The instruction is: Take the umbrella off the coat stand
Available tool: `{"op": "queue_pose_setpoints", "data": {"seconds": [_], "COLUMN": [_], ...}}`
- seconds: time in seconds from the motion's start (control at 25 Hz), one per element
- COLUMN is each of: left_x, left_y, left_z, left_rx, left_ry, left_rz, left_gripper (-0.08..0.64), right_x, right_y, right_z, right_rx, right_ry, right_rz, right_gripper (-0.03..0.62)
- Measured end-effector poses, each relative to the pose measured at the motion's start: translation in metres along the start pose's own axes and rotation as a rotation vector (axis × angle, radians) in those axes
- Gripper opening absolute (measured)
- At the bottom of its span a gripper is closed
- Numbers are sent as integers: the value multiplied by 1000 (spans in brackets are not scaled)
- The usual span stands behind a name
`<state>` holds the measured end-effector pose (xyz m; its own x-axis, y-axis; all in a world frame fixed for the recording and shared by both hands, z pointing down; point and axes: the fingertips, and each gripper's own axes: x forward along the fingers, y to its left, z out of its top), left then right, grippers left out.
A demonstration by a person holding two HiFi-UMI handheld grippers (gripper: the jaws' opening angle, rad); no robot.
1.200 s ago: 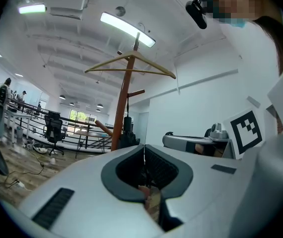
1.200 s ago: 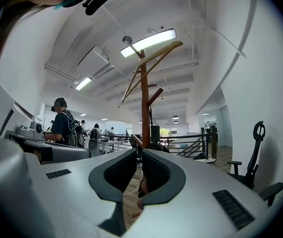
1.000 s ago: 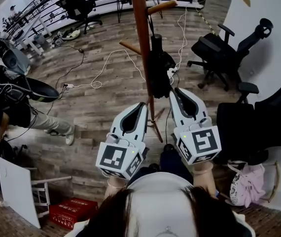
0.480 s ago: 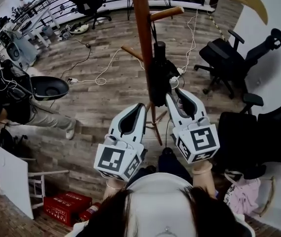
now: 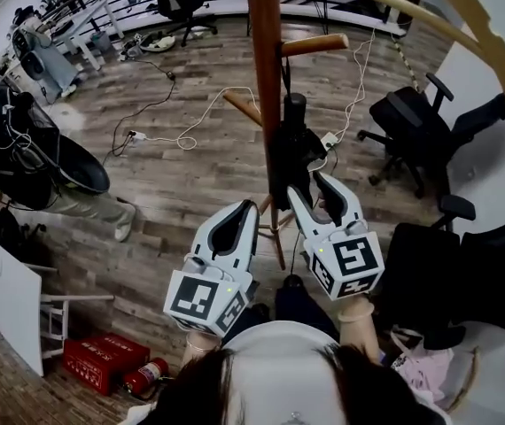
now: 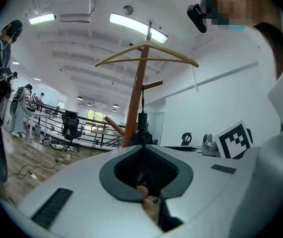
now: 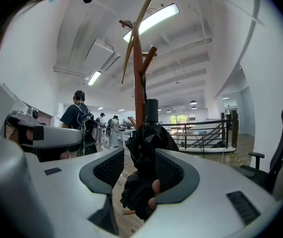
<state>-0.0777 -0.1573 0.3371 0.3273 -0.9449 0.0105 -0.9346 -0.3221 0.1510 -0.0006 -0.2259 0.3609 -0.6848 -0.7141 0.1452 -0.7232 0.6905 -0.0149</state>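
A black folded umbrella (image 5: 290, 144) hangs close against the brown wooden coat stand (image 5: 268, 78), under a side peg (image 5: 314, 44). My right gripper (image 5: 307, 184) reaches its lower part, and the jaws are opening with the umbrella between them. In the right gripper view the umbrella (image 7: 146, 148) fills the gap of the right gripper (image 7: 140, 155) and leans on the right-hand pad, with a gap at the left pad. My left gripper (image 5: 251, 206) hovers just left of the pole, shut and empty. In the left gripper view the left gripper (image 6: 144, 147) points at the umbrella (image 6: 142, 128) and the stand (image 6: 135, 98).
Curved wooden arms (image 5: 465, 16) top the stand. Black office chairs (image 5: 412, 122) stand at the right, and white cables (image 5: 190, 131) trail over the wooden floor. A person (image 5: 22, 158) sits at the left. A red box (image 5: 97, 361) and a white board (image 5: 13, 304) lie near my feet.
Both grippers have come closer to the stand. The right gripper's jaws were together beside the umbrella and now stand spread around its lower part.
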Motion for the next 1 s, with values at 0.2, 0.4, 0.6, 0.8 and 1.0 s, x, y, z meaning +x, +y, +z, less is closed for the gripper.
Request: {"op": "queue_pose_setpoints", "data": {"seconds": [0.2, 0.4, 0.6, 0.8, 1.0], "left_x": [2, 7, 10, 14, 19], "left_y": [4, 10, 16, 19, 18], "left_z": [-6, -11, -15, -21, -24], "left_rx": [-6, -15, -22, -27, -27], "left_ry": [16, 39, 45, 60, 73], "left_rz": [23, 52, 96, 119, 126], "left_gripper": [11, 11, 11, 11, 11], "right_x": [14, 30, 41, 52, 60], "right_y": [-2, -6, -9, -12, -14], "right_z": [-11, -23, -32, -43, -46], "right_rx": [24, 45, 57, 65, 77], "right_ry": [34, 78, 110, 155, 184], "right_rz": [30, 64, 91, 105, 126], "right_gripper": [226, 253, 267, 278, 288]}}
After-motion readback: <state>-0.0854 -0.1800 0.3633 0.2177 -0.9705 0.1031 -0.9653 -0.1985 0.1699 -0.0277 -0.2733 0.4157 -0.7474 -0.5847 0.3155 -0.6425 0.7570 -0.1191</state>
